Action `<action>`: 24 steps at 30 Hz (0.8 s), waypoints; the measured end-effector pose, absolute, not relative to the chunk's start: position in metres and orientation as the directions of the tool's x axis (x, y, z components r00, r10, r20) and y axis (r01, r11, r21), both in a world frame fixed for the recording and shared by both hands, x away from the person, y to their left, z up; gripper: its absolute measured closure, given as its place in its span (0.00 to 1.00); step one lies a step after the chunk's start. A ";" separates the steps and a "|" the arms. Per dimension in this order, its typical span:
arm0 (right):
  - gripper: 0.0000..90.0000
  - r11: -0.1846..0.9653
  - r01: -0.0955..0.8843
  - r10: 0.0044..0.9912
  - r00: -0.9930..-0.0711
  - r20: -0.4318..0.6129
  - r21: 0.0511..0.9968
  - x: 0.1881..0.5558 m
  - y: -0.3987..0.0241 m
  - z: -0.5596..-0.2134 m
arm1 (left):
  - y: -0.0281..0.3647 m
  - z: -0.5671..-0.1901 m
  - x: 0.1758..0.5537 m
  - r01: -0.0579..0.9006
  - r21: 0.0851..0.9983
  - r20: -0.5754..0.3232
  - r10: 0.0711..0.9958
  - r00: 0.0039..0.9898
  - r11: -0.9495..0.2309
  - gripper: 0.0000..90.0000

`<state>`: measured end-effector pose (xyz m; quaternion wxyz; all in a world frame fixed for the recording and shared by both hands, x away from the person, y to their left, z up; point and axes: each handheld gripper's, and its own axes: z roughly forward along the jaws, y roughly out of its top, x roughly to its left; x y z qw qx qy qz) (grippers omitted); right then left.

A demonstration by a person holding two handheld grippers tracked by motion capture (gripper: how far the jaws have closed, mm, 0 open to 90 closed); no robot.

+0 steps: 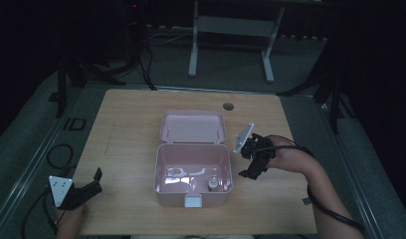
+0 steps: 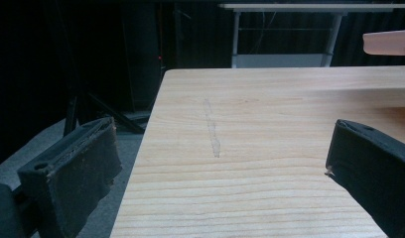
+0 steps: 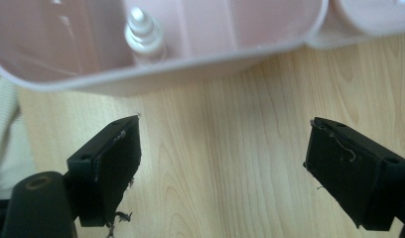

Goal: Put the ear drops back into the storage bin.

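An open pink box (image 1: 159,169) stands mid-table with its lid (image 1: 192,127) folded back flat behind it. A small white bottle (image 1: 210,184) stands upright inside, in the near right corner. My right gripper (image 1: 247,162) hovers just right of the box, held by a hand, jaws open and empty. The right gripper view looks down between the wide jaws (image 3: 223,163) at bare wood, with the box rim (image 3: 190,59) and bottle (image 3: 143,32) above. My left gripper (image 1: 97,181) rests at the table's near left corner, open and empty (image 2: 220,163).
A white latch (image 1: 193,201) sticks out of the box's front wall. A round cable hole (image 1: 228,106) lies in the tabletop behind the lid. Cables (image 1: 59,154) trail on the floor to the left, and stands and a table frame (image 1: 231,30) lie beyond the far edge.
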<state>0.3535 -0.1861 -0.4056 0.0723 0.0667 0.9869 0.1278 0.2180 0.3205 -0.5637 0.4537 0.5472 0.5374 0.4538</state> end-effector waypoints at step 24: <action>0.15 0.794 0.337 0.460 -0.877 -0.139 0.505 0.346 -0.261 -0.498 | 0.320 -0.564 0.218 0.173 0.985 0.012 1.000 0.011 -0.013 0.01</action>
